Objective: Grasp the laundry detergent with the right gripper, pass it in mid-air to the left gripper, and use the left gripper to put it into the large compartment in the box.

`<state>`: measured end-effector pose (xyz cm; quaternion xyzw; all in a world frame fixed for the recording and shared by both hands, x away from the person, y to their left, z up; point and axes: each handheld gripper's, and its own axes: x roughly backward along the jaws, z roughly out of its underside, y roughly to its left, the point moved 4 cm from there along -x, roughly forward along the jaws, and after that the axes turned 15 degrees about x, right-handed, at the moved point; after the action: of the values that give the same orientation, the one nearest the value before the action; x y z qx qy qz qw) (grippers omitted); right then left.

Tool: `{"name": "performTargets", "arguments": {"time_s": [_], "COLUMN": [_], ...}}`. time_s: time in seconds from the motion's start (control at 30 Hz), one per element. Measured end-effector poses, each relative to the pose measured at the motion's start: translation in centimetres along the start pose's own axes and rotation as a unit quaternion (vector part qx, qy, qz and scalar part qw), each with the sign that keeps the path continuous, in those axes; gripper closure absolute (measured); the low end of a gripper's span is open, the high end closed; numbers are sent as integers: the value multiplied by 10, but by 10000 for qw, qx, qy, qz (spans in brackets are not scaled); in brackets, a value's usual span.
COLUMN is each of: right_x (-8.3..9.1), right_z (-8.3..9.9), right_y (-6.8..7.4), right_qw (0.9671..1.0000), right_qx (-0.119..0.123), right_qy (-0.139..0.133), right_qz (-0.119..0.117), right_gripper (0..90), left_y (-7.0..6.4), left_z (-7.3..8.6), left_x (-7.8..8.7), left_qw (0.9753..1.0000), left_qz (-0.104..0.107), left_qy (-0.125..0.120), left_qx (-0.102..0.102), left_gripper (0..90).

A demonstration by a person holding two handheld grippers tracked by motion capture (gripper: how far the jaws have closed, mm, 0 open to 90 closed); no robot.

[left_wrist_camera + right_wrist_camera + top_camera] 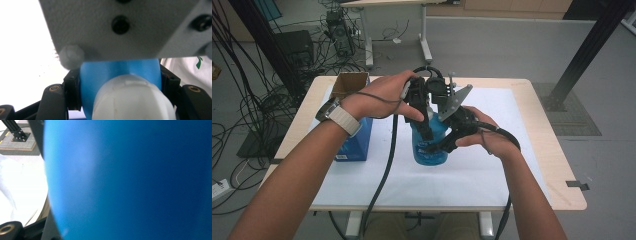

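Forearms reach in to a blue bottle (430,145) standing upright mid-tabletop (542,150). Left tongs (424,117) come from above, pinching its neck just below the white cap (130,100); right tongs (452,140) press against its side, grip state unclear.
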<state>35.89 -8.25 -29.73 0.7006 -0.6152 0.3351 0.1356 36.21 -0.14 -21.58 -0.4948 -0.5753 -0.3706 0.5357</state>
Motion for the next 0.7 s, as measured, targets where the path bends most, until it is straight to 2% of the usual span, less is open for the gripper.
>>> {"name": "performTargets", "arguments": {"time_s": [0.07,0.1,0.13,0.17,0.2,0.3,0.4,0.5,0.57,0.7], "right_x": [0,0,0,0,2,15,31,46,55,70], "right_z": [0,0,3,7,9,20,28,39,48,61], "right_y": [-1,0,2,0,4,5,8,12,15,20], "right_qw": [9998,9998,9996,9993,9994,9980,9964,9933,9896,9818], "right_qx": [146,133,-79,-38,-111,-385,-578,-754,-938,-1222], "right_qy": [12,3,122,226,244,247,242,563,861,1278], "right_qz": [113,157,236,303,210,431,569,669,664,695], "right_gripper": [407,326,212,199,191,108,91,77,73,75], "left_y": [1,1,1,1,1,0,1,2,3,7], "left_z": [0,1,1,2,3,4,7,11,13,18], "left_x": [2,2,3,4,4,6,8,10,11,16], "left_qw": [10000,10000,10000,9999,9999,9999,9998,9995,9992,9969], "left_qz": [-36,-56,-78,-86,-92,-99,-123,-181,-228,-357], "left_qy": [-36,-53,-41,-50,-42,-11,-18,-19,-21,-101], "left_qx": [10,22,29,43,56,66,153,251,339,693], "left_gripper": [379,379,379,379,379,379,378,378,377,378]}}
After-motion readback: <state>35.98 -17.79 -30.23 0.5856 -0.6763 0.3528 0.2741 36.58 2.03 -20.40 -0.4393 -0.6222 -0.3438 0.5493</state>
